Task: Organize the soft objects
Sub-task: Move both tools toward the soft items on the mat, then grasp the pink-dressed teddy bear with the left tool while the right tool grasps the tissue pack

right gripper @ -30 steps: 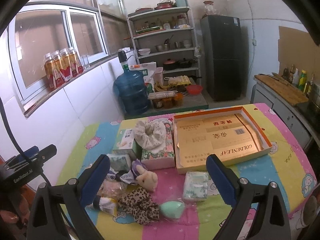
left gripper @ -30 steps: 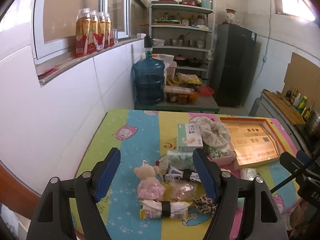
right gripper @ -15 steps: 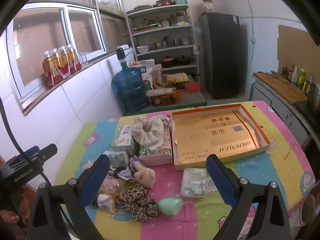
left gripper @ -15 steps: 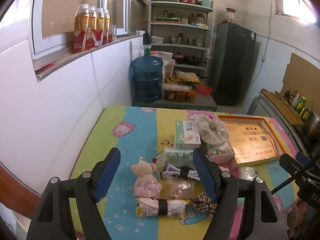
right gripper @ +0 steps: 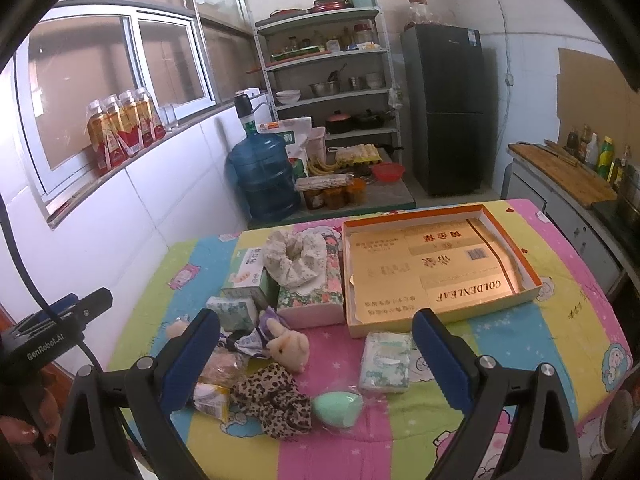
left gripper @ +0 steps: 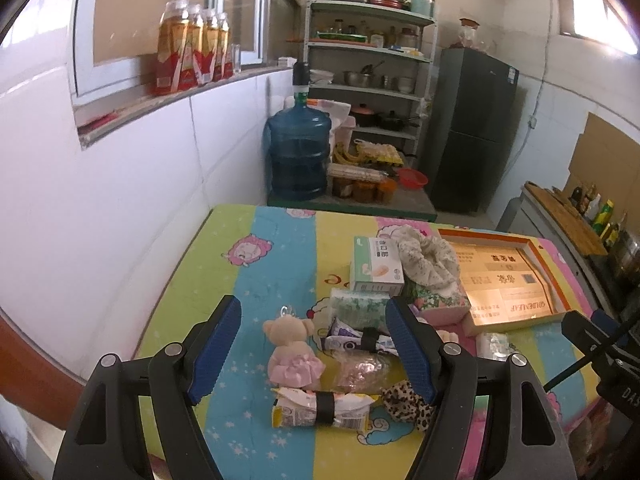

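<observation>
Soft items lie clustered on a colourful striped tablecloth (left gripper: 280, 256). A plush bear in a pink dress (left gripper: 290, 350) sits between my left gripper's (left gripper: 312, 354) open blue fingers, below them. A beige plush bunny (right gripper: 289, 349), a leopard-print cloth (right gripper: 276, 400), a green sponge egg (right gripper: 337, 403) and a tissue pack (right gripper: 386, 361) lie under my open, empty right gripper (right gripper: 316, 360). A floral scrunchie (right gripper: 296, 258) rests on a floral tissue box (right gripper: 316, 296). An open orange-rimmed gold box (right gripper: 436, 272) lies to the right.
Snack wrappers (left gripper: 320, 410), a green-white carton (left gripper: 376, 266) and a green tissue pack (left gripper: 358, 306) lie among the soft items. A white wall (left gripper: 100, 220) borders the table on the left. A water jug (left gripper: 298, 156), shelves (left gripper: 368, 72) and a fridge (left gripper: 472, 132) stand beyond.
Both grippers have drawn back and risen slightly; the table items look a little farther away. Nothing on the table has moved, and both grippers stay open.
</observation>
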